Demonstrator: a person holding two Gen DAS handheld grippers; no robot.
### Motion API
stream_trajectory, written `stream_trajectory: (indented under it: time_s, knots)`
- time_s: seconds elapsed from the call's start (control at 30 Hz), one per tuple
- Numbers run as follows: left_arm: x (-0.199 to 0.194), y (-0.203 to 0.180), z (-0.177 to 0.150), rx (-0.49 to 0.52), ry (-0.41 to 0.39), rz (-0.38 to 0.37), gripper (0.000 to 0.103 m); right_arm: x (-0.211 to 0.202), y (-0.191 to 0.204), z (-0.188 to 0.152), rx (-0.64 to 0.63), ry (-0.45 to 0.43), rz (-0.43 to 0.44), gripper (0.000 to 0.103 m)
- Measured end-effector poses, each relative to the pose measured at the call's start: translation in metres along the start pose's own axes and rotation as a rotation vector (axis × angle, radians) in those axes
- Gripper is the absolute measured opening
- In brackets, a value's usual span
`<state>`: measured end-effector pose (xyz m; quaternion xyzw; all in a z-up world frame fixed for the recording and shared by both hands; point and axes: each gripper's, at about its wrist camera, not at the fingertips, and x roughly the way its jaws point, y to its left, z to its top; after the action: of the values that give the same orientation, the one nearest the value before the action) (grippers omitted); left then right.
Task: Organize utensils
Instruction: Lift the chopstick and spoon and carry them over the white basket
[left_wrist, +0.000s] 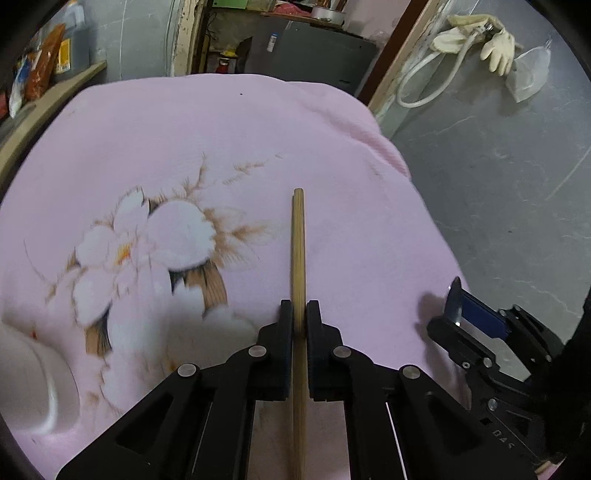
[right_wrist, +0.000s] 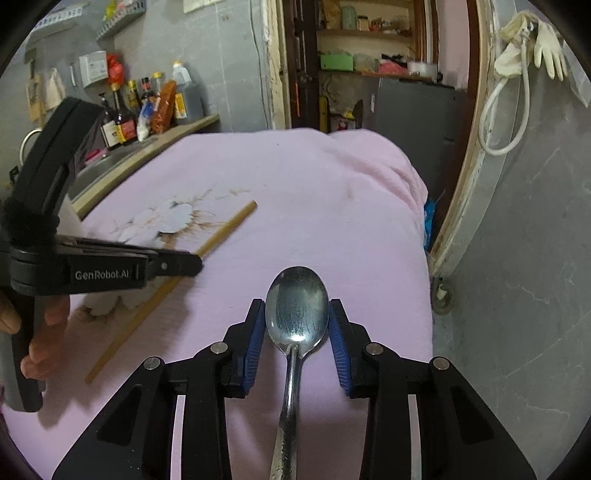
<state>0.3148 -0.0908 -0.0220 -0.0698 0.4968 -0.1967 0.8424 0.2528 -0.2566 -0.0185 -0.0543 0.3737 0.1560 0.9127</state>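
A: Left gripper (left_wrist: 298, 314)?
B: Clamped tight on the chopsticks (left_wrist: 298, 236), over the pink cloth (left_wrist: 184, 140).
A: Right gripper (right_wrist: 297, 319)?
B: Blue pads (right_wrist: 255, 339) pinch the spoon (right_wrist: 297, 306) bowl's edges; its handle runs back between the fingers.

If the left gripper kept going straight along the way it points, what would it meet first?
Probably the pink flowered cloth: the left gripper, shut on the chopsticks, angles down at it, so their far tips would likely land first. Nothing else shows ahead; depth is unclear.

Matt wooden chopsticks (left_wrist: 298, 258), a scuffed shiny metal spoon (right_wrist: 297, 306), a soft pink cloth (left_wrist: 258, 140).
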Motion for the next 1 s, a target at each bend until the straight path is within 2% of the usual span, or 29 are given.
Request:
stream_trajectory:
  time_s: [0.1,0.23,0.3,0.4,0.63,1.0]
  knots:
    - [-0.009,0.001,-0.009,-0.004,-0.014,-0.055,0.004,-0.015,0.013,-0.004,-0.042,-0.063,-0.015,0.032]
    - [-0.033,-0.003,-0.026,0.020,-0.089,-0.100,0.004,-0.038,0.029,-0.009,-0.093,-0.176,-0.049,0.032]
    - [-0.048,-0.006,-0.034,0.043,-0.152,-0.107,0.004,-0.048,0.034,-0.011,-0.100,-0.228,-0.057,0.032]
    - [-0.075,-0.008,-0.046,0.063,-0.291,-0.088,0.004,-0.060,0.044,-0.013,-0.110,-0.309,-0.074,0.031]
    - [-0.137,-0.005,-0.062,0.035,-0.610,-0.091,0.004,-0.088,0.064,-0.001,-0.105,-0.496,-0.056,0.031]
    - [-0.230,0.031,-0.068,-0.007,-0.942,-0.006,0.004,-0.114,0.107,0.048,-0.079,-0.724,0.040,0.031]
